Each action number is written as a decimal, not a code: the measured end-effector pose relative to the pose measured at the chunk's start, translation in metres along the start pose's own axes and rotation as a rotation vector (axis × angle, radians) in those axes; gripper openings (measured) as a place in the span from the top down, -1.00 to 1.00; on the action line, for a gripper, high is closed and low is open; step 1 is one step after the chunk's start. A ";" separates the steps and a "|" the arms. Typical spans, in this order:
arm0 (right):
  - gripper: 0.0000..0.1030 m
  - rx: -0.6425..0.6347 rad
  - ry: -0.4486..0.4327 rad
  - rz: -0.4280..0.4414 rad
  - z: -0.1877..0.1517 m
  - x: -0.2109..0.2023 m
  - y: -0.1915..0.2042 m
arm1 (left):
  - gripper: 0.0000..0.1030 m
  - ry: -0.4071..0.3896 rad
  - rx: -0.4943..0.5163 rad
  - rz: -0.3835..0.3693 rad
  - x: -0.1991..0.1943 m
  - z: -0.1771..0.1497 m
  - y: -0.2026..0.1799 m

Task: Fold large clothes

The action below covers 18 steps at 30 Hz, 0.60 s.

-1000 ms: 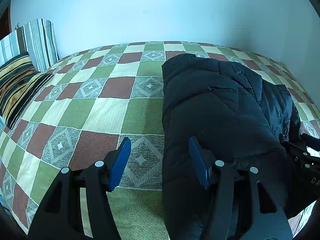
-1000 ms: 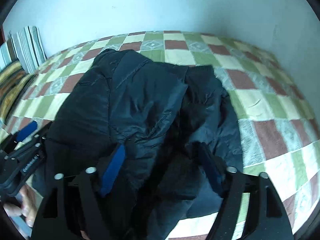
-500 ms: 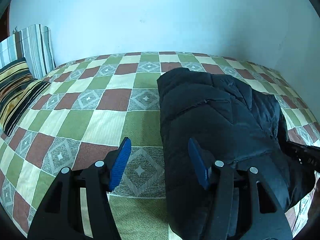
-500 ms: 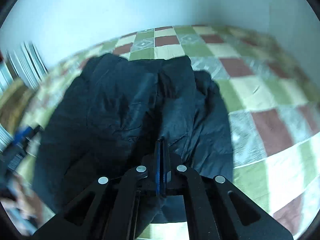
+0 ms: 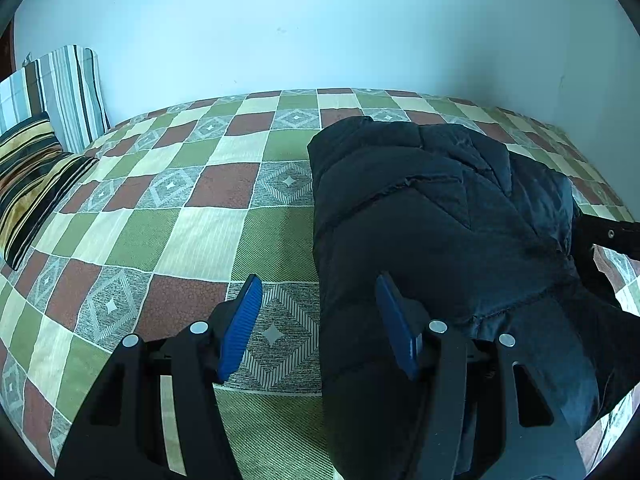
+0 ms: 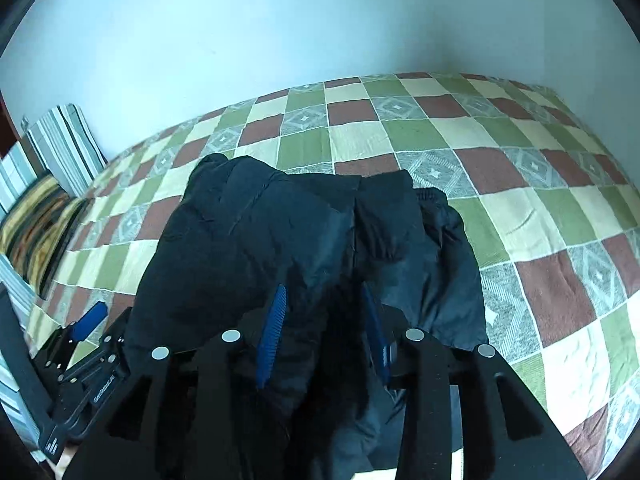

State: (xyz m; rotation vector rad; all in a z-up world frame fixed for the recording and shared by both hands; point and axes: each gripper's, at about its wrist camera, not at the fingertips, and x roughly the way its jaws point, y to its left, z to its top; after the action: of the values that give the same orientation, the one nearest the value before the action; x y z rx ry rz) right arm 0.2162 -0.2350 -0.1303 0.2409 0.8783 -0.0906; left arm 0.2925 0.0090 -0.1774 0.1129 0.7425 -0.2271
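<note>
A dark puffy jacket (image 5: 432, 216) lies folded in a bundle on the checked bedspread (image 5: 200, 236); it also shows in the right wrist view (image 6: 280, 240). My left gripper (image 5: 318, 320) is open and empty at the jacket's near left edge, its right finger against the fabric. My right gripper (image 6: 324, 324) stands partly open over the jacket's near edge, with dark fabric between its blue pads (image 6: 272, 324). The left gripper also shows in the right wrist view (image 6: 86, 340), low at the left.
Striped pillows (image 5: 44, 128) lean against the pale wall at the bed's left end. The checked bedspread (image 6: 520, 184) stretches left of and beyond the jacket. The bed's near edge lies just under both grippers.
My right gripper was shut half a second ago and its jaws now stand apart over the jacket. The left gripper stayed open and barely moved.
</note>
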 end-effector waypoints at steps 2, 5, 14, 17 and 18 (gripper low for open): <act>0.09 -0.004 0.000 -0.005 0.001 0.004 0.003 | -0.14 0.001 -0.005 -0.006 0.001 0.000 0.001; -0.08 -0.005 0.004 0.005 0.003 0.009 0.006 | -0.14 0.002 -0.003 -0.011 0.002 -0.001 0.002; -0.12 -0.014 0.094 0.042 0.008 0.043 0.016 | -0.14 0.005 -0.011 -0.029 0.010 -0.002 0.003; 0.50 -0.014 0.108 0.061 0.001 0.048 0.021 | -0.14 0.005 -0.010 -0.033 0.012 -0.003 0.003; 0.73 -0.027 0.105 0.054 0.000 0.048 0.024 | -0.14 0.004 -0.008 -0.033 0.013 -0.003 0.002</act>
State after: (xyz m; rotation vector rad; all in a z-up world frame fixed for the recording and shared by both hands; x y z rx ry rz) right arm 0.2510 -0.2109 -0.1634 0.2454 0.9764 -0.0160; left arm 0.3003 0.0096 -0.1878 0.0936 0.7499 -0.2550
